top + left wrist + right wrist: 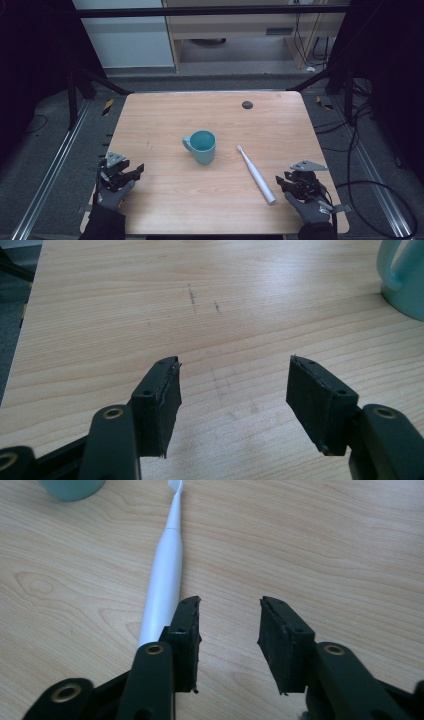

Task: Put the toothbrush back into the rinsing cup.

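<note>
The right tool (286, 181), jaws parted with nothing between them, rests at the worktop's (165, 195) near right edge with the toothbrush's (256, 175) thick handle end just beside its left jaw; in the right gripper view the white toothbrush runs away past that jaw, so it lies to the side of the gap, not in it. Its long axis slants up and left, bristle end near the teal mug (201, 146) mid-worktop. The left tool (131, 176), also released and empty, sits well left of the mug, nothing blocking.

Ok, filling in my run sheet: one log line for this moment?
left tongs: open, empty | right tongs: open, beside toothbrush | mug: upright, untouched
</note>
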`<state>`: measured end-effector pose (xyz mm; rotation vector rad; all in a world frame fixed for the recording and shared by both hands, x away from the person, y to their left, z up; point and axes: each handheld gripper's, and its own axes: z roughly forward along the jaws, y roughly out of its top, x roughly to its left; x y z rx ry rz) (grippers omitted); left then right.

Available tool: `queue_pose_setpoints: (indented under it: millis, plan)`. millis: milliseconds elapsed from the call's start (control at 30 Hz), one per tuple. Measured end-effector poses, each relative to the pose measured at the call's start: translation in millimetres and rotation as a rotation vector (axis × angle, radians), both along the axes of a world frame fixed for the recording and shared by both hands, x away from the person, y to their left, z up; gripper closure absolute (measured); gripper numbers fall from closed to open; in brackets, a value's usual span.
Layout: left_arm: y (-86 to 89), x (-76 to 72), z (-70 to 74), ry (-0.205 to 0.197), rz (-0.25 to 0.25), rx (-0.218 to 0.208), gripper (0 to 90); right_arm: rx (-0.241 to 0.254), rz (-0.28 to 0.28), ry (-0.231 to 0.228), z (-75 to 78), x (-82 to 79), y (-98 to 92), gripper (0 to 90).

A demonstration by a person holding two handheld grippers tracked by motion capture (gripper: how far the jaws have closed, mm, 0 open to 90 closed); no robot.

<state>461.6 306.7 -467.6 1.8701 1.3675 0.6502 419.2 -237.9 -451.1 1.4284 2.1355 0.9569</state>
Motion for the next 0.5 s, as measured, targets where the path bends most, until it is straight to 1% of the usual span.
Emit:
queue_pose_setpoints:
  millis: [133,167,233,333,500]
  plan:
    - [-0.3,0.6,-0.2,0.002,-0.001,0.004,37.1,0.001,-0.001,-0.03,7.4,3.3,3.5,52.1]
    - [-0.3,0.6,-0.1,0.002,-0.001,0.005,37.1,0.009,-0.002,-0.031,9.6,4.5,5.6,50.6]
    - [-0.5,0.4,-0.2,0.0,-0.001,0.002,37.0,0.002,0.007,-0.04,12.6,7.9,9.6,48.7]
    - [-0.6,0.4,-0.4,0.0,-0.004,0.003,36.9,-0.005,0.021,-0.035,16.0,12.4,16.0,45.5]
    - [-0.6,0.5,-0.4,0.002,-0.008,0.006,36.9,-0.015,0.04,-0.006,20.9,19.4,26.3,40.0]
